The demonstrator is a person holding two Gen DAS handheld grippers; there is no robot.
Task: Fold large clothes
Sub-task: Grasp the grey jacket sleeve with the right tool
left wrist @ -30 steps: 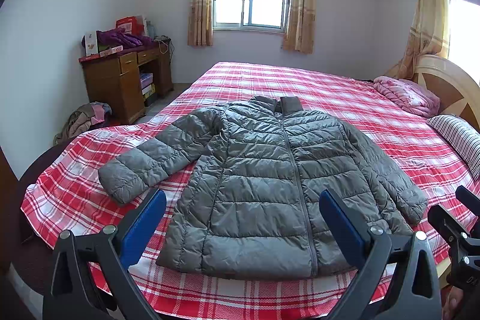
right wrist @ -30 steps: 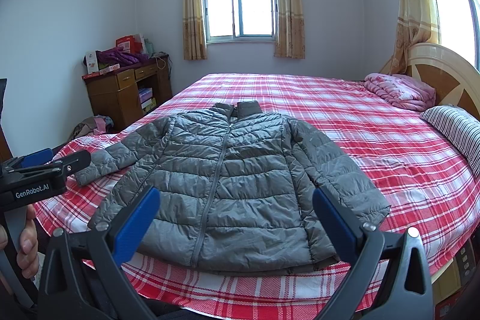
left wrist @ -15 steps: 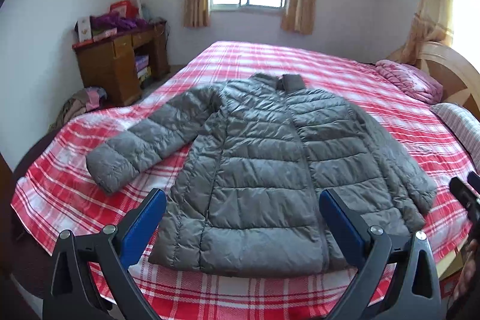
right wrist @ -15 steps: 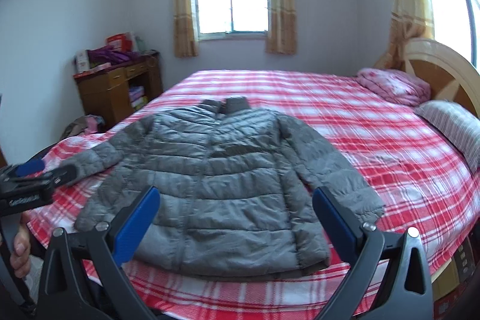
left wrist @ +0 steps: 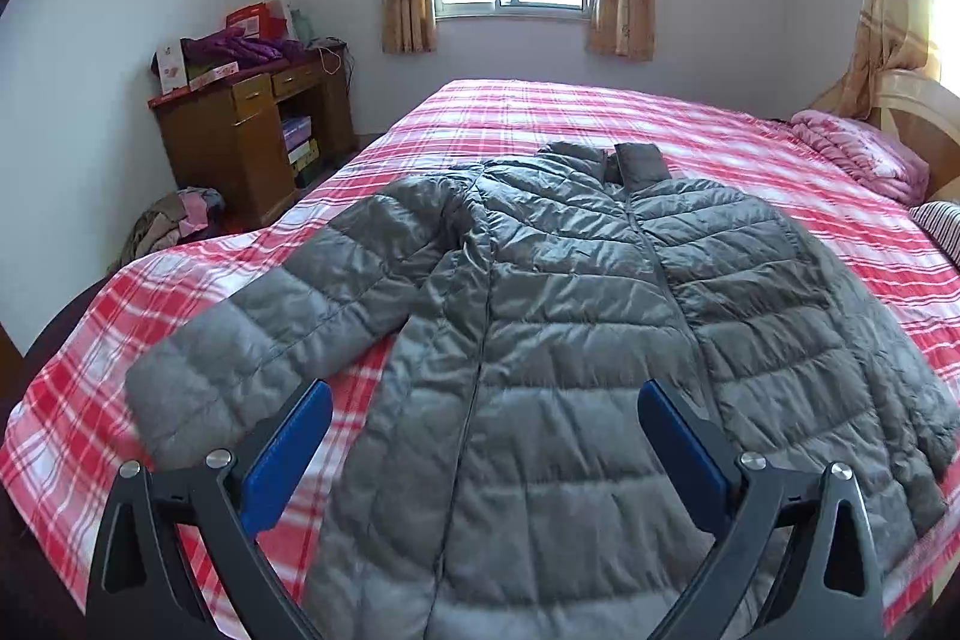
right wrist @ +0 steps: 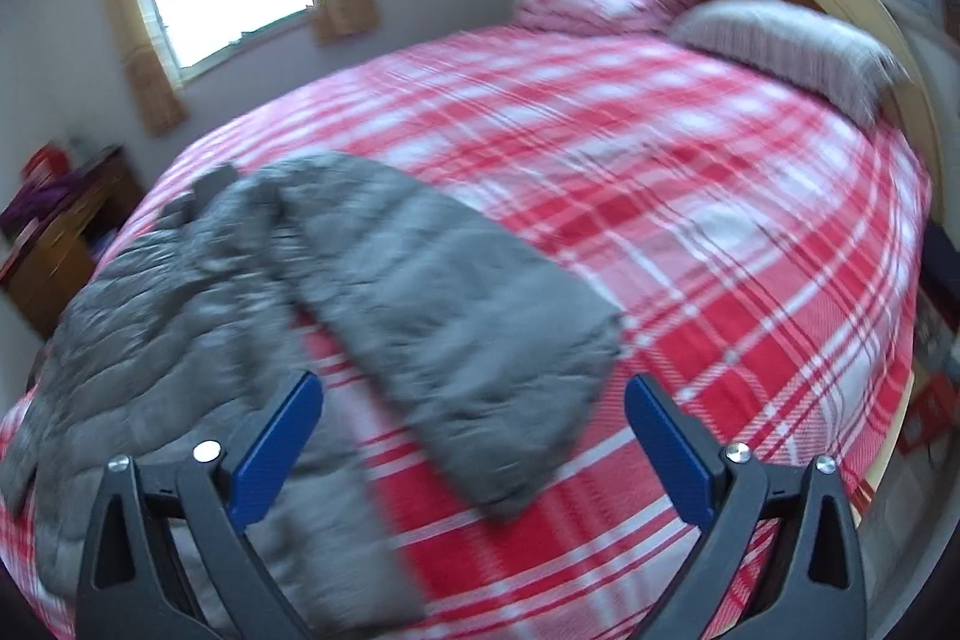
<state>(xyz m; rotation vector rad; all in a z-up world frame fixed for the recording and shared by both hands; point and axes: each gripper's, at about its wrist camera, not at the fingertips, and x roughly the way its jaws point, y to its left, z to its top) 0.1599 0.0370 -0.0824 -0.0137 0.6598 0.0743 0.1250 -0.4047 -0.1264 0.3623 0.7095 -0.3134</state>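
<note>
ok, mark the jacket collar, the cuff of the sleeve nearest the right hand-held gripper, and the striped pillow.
jacket collar (left wrist: 624, 160), left wrist view, on the raised collar.
sleeve cuff (right wrist: 540, 436), right wrist view, on the sleeve's end.
striped pillow (right wrist: 780, 40), right wrist view, on its top face.

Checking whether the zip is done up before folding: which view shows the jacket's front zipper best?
The left wrist view: it is sharp and the zipper runs closed down the middle of the grey jacket. The right wrist view is motion-blurred, showing mainly one sleeve; no zipper can be made out there.
</note>
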